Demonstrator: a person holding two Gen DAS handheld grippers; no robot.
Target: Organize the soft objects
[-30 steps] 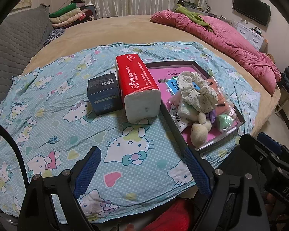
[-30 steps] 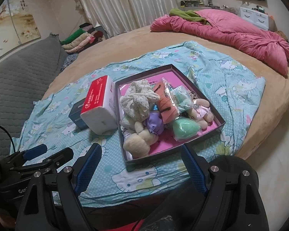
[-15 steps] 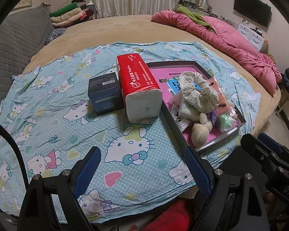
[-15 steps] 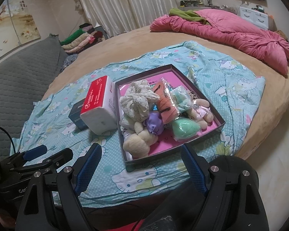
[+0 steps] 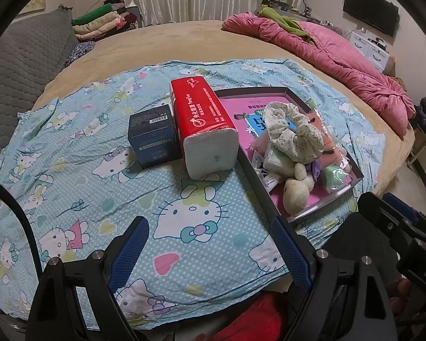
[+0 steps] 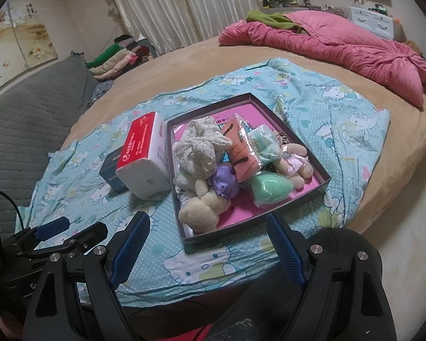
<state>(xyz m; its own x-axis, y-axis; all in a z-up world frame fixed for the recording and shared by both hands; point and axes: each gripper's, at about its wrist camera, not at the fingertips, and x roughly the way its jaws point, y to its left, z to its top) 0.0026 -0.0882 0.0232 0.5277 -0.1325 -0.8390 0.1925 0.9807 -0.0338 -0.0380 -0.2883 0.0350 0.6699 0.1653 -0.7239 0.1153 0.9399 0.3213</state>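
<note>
A dark tray (image 6: 323,176) with a pink floor lies on the Hello Kitty sheet (image 5: 79,187). It holds a floral scrunchie (image 6: 201,147), a cream plush bear (image 6: 201,213), a purple soft thing (image 6: 225,183), a green sponge (image 6: 272,190), an orange packet (image 6: 241,153) and a second plush (image 6: 295,159). The tray also shows in the left wrist view (image 5: 257,176), with the scrunchie (image 5: 295,133) and the bear (image 5: 296,196). My left gripper (image 5: 210,251) is open and empty, low at the bed's near edge. My right gripper (image 6: 206,248) is open and empty, just before the tray's near rim.
A red tissue pack (image 5: 204,125) and a dark blue box (image 5: 153,136) stand left of the tray. A pink quilt (image 6: 340,45) lies at the far right of the tan bed. Folded clothes (image 5: 99,25) and a grey headboard (image 5: 17,68) are at the far left.
Both views have barely shifted; the left view has crept slightly forward. Both grippers stay open and nothing on the bed has moved.
</note>
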